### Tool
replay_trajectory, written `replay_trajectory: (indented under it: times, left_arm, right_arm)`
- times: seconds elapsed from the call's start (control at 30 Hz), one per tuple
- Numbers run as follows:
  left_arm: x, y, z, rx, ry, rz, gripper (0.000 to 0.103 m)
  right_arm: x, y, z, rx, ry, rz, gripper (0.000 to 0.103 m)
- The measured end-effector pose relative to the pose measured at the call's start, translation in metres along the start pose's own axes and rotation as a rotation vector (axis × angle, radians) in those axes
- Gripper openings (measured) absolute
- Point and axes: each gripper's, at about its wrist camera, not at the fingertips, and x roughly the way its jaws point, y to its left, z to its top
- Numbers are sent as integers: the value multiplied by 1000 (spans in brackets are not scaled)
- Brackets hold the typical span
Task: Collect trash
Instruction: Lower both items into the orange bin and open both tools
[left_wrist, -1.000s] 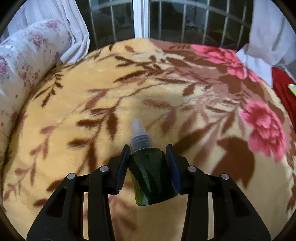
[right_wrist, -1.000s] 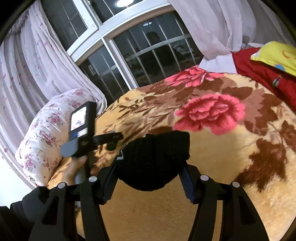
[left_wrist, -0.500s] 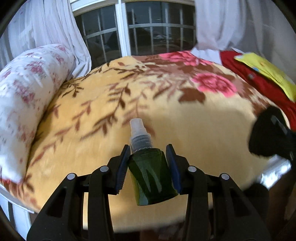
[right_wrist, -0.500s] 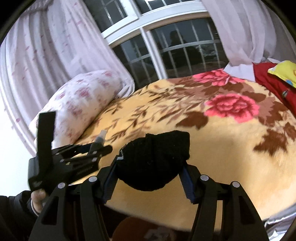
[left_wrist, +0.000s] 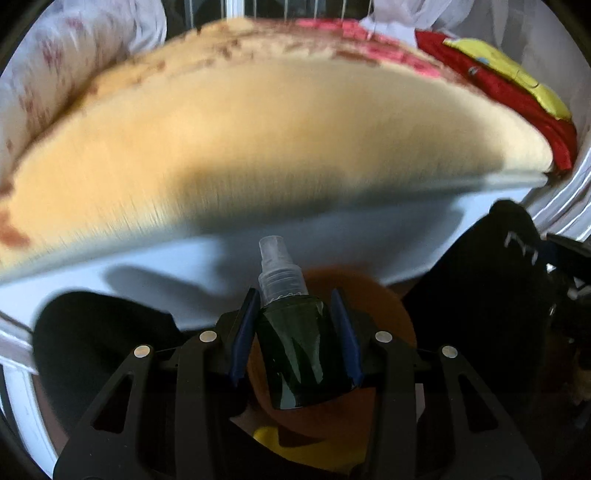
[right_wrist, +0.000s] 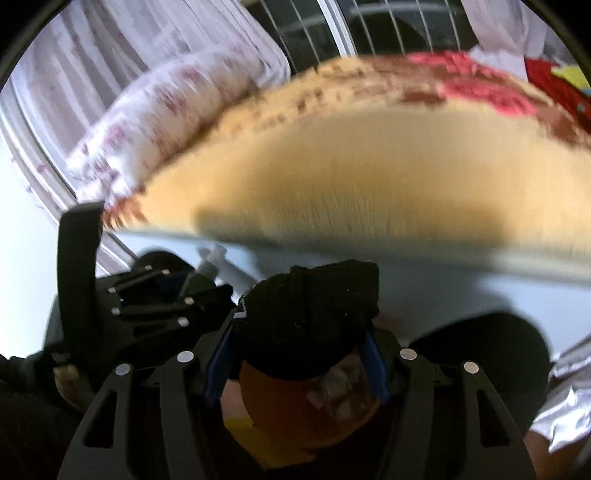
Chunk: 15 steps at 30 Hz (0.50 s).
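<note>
In the left wrist view, the left claw (left_wrist: 298, 332) is clamped on a dark green spray bottle (left_wrist: 304, 354), whose clear cap points away toward the bed (left_wrist: 258, 122). The bottle hangs just above an orange, round opening (left_wrist: 391, 314) near the camera; what that opening belongs to is too blurred to tell. The bed's yellow blanket fills the far half of the view, with a floral white pillow (left_wrist: 55, 66) at far left and a red cloth (left_wrist: 517, 96) with a yellow item on it at far right. At the right edge a black fabric bundle (left_wrist: 495, 280) shows.

In the right wrist view, the left claw (right_wrist: 173, 288) appears at the left with the bottle's cap just visible. In the middle, the right claw (right_wrist: 301, 350) grips the black fabric bundle (right_wrist: 310, 314) between its blue-padded fingers (right_wrist: 218, 365), directly over the same orange opening (right_wrist: 295, 402). The blanket-covered bed (right_wrist: 369, 166) lies beyond, the floral pillow (right_wrist: 166, 110) to its far left.
</note>
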Motion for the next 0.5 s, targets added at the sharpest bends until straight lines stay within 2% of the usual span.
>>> replay_trajectory:
  times: [0.17,0.33,0.43,0.5]
  left_arm:
    - [25,7,-13,-32,90,-15,40]
    - [32,3,-17,-7,109,-1,40]
    - [35,4,-15,1,117,7,40]
    - [38,4,-14,-2,128,21,47]
  right_arm:
    - [27,-6,-17,39,92,-6,59]
    - [39,-8,-24,56,133,1,59]
    - [39,-9,-25,62,139,-5,65]
    - [40,-10,-25,69,146,-23,71]
